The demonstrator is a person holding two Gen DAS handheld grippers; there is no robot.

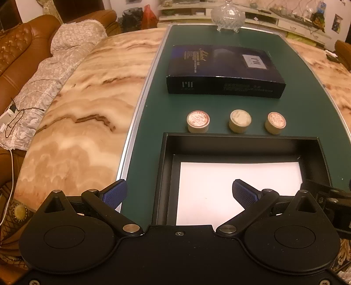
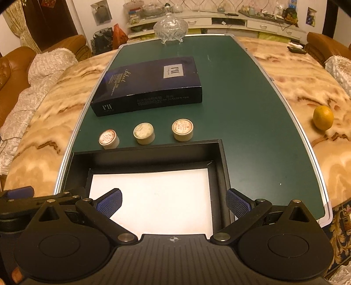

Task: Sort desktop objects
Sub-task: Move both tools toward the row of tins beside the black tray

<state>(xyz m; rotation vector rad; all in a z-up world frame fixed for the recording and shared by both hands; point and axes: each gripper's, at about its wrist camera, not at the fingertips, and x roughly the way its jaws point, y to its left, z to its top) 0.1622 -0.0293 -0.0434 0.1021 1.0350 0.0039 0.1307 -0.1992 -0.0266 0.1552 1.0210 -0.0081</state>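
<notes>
Three small round cream tins stand in a row on the green mat [image 1: 296, 114]: the left tin [image 1: 198, 121], the middle tin [image 1: 240, 120] and the right tin [image 1: 276, 122]. In the right wrist view they are the left tin [image 2: 108, 139], middle tin [image 2: 143, 133] and right tin [image 2: 182, 129]. Just in front lies an open black tray [image 1: 241, 142] [image 2: 153, 151] lined with white paper. Behind lies a dark blue box [image 1: 223, 72] [image 2: 149, 85]. My left gripper [image 1: 178, 194] and right gripper [image 2: 173, 202] are open and empty above the tray's near end.
A cut-glass lidded bowl [image 1: 228, 16] [image 2: 170, 27] stands at the mat's far end. An orange [image 2: 323, 117] lies on the marble table [image 1: 87, 109] right of the mat. A brown sofa with a lace cover [image 1: 72, 43] is on the left.
</notes>
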